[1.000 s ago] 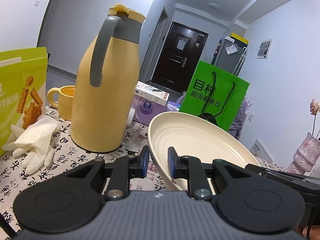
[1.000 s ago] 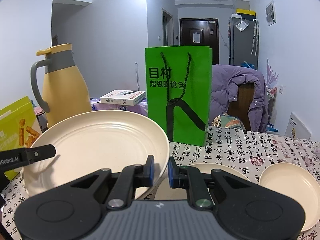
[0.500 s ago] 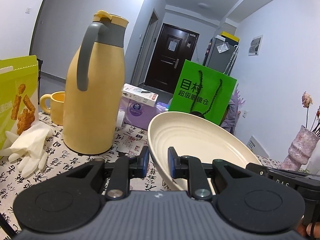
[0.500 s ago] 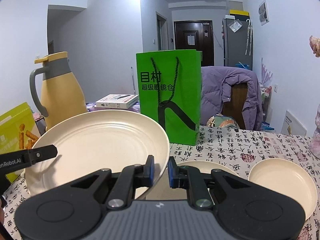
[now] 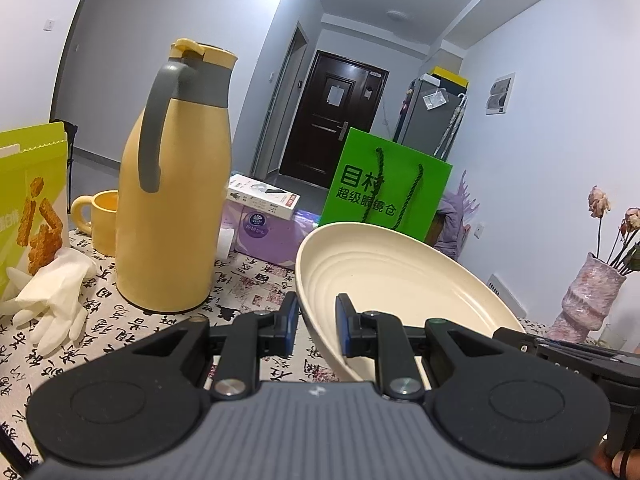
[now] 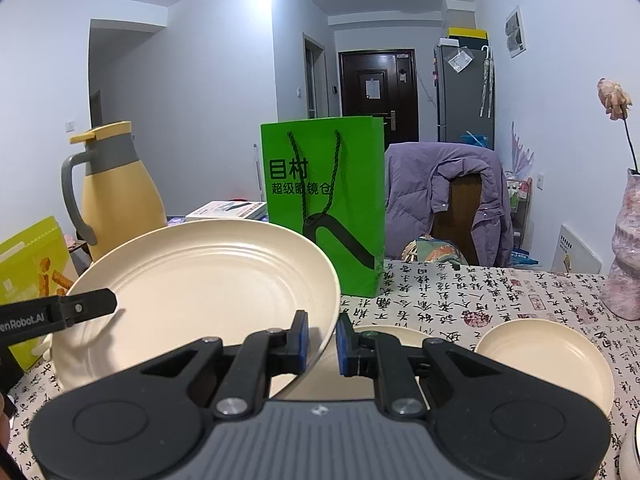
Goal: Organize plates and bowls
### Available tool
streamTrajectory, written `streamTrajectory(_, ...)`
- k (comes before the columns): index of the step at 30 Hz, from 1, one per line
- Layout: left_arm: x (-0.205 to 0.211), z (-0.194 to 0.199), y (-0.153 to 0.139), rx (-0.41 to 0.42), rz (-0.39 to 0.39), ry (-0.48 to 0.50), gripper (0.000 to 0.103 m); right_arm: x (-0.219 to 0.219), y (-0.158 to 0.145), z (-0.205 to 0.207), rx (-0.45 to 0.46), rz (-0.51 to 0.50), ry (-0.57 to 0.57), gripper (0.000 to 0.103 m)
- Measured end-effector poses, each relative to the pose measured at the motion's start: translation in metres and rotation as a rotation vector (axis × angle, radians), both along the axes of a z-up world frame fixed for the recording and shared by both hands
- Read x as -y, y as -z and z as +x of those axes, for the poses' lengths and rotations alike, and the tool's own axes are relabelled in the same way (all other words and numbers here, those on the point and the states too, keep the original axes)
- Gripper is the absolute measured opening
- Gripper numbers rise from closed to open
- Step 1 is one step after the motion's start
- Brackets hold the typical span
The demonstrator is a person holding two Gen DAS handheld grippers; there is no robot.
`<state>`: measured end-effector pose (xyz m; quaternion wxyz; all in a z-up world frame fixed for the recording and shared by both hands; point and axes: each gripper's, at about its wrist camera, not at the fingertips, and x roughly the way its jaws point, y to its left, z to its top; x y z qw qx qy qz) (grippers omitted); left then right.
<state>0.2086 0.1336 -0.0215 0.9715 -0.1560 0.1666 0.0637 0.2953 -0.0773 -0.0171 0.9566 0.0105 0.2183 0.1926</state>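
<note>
Above table (image 6: 500, 292), both hand-held grippers clamp empty plate (image 6: 208, 280).

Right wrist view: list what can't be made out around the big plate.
- Middle plate: mostly hidden behind the right gripper.
- Tablecloth under the big plate: covered by the plate.
- Round object at the bottom right corner: cut by the edge.
- Snack box text: too small.

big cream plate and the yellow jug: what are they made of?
Large cream ridged plate: looks like matte plastic or melamine, given its dull sheen and moulded rings; ceramic is not ruled out. Tall yellow jug: satin-coated body, metal or plastic unclear, with a grey plastic-looking handle.
</note>
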Motion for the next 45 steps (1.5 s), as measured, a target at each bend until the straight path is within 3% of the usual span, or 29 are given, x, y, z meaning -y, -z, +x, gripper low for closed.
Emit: streamTrajectory(45, 0.068, -0.099, -0.044, 0.041, 0.049, 0.037, 0.019, 0.066, -0.029, -0.103, 0.028, 0.065, 0.037, 0.015)
